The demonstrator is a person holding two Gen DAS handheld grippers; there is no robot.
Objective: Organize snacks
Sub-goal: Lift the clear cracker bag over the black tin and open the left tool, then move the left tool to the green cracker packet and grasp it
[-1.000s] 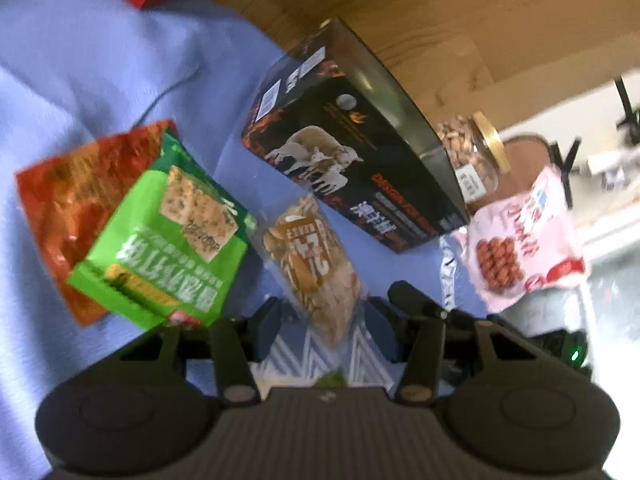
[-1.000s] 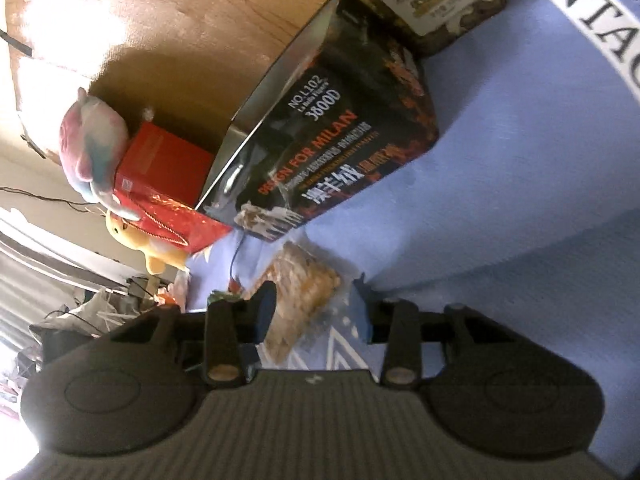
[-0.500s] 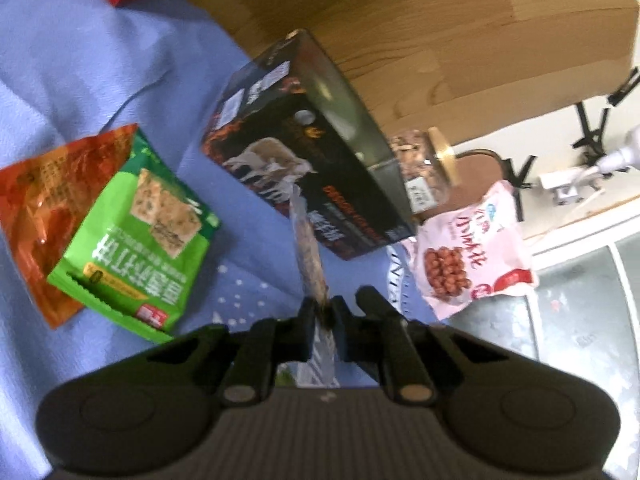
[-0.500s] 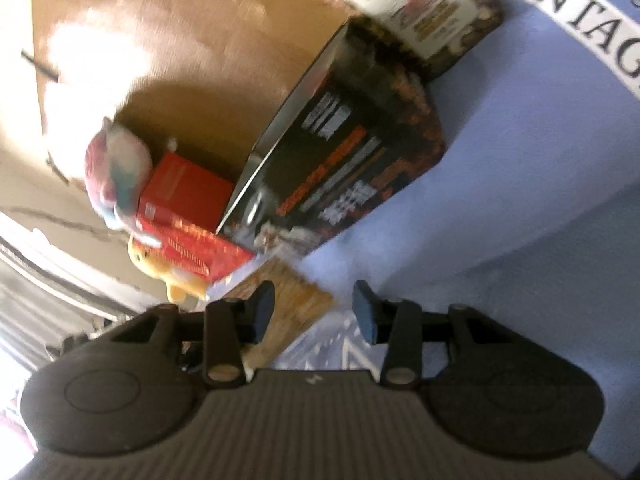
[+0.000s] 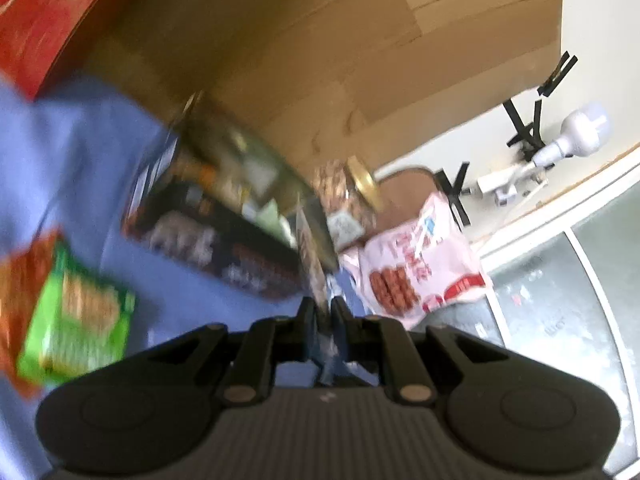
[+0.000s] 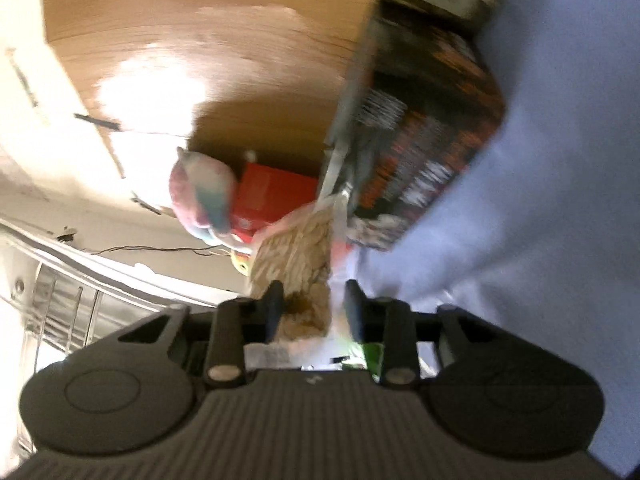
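Note:
My left gripper (image 5: 322,310) is shut on a clear packet of brown snacks (image 5: 310,256), held edge-on above the blue cloth (image 5: 72,152). The same packet (image 6: 298,256) shows flat in the right wrist view, in front of my right gripper (image 6: 312,300), which is open; the packet lies between its fingers without being pinched. A black open box (image 5: 224,220) stands on the cloth behind the packet; it also shows in the right wrist view (image 6: 424,140). A green cracker bag (image 5: 76,320) lies on an orange bag (image 5: 24,276) at left.
A nut jar with a gold lid (image 5: 348,196) and a pink bag (image 5: 416,268) sit right of the box. A red box (image 5: 44,20) is at far left, also in the right wrist view (image 6: 276,196) beside a plush toy (image 6: 204,196). Wooden floor (image 5: 320,60) lies beyond.
My left gripper closed on the clear snack packet and lifted it off the cloth toward the black box. The right gripper stayed open and rose with the packet now between its fingers.

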